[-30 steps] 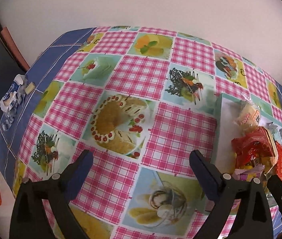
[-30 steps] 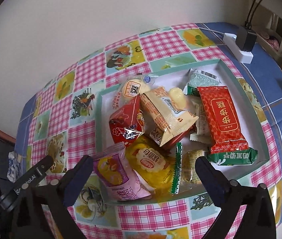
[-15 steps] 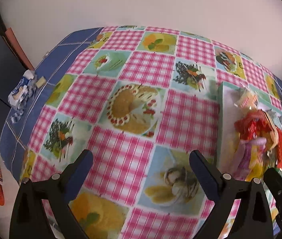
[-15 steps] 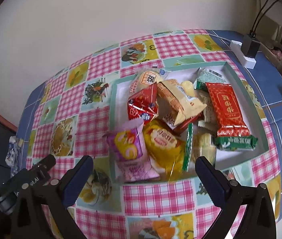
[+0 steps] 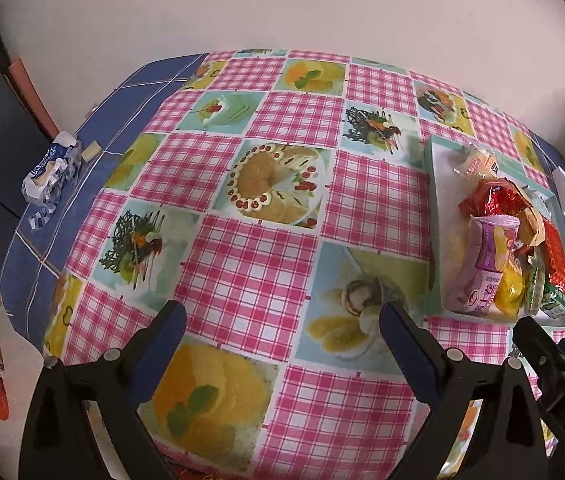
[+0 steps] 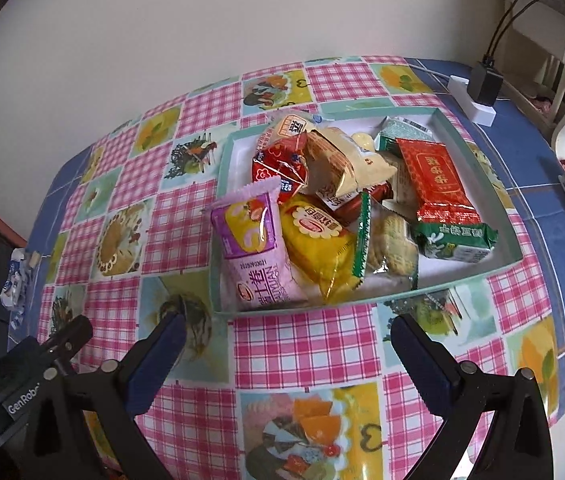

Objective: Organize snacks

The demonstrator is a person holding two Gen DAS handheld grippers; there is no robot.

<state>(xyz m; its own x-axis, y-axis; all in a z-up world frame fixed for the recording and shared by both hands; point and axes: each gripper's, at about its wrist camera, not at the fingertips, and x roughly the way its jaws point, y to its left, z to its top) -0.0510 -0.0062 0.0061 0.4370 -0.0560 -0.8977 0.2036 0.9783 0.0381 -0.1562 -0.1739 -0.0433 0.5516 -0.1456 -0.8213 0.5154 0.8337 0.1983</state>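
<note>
While both tongs — left [image 5: 280, 316], right [image 6: 288, 326] — gape empty, snack packets [image 6: 322, 236] fill the tray [image 6: 482, 168].

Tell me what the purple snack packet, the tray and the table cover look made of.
Purple snack packet: thin plastic film, glossy, with crimped end seal and creases. Tray: probably cardboard, matte teal walls with sharp folded corners and white floor. Table cover: likely vinyl or oilcloth, printed, smooth, faint sheen.
</note>
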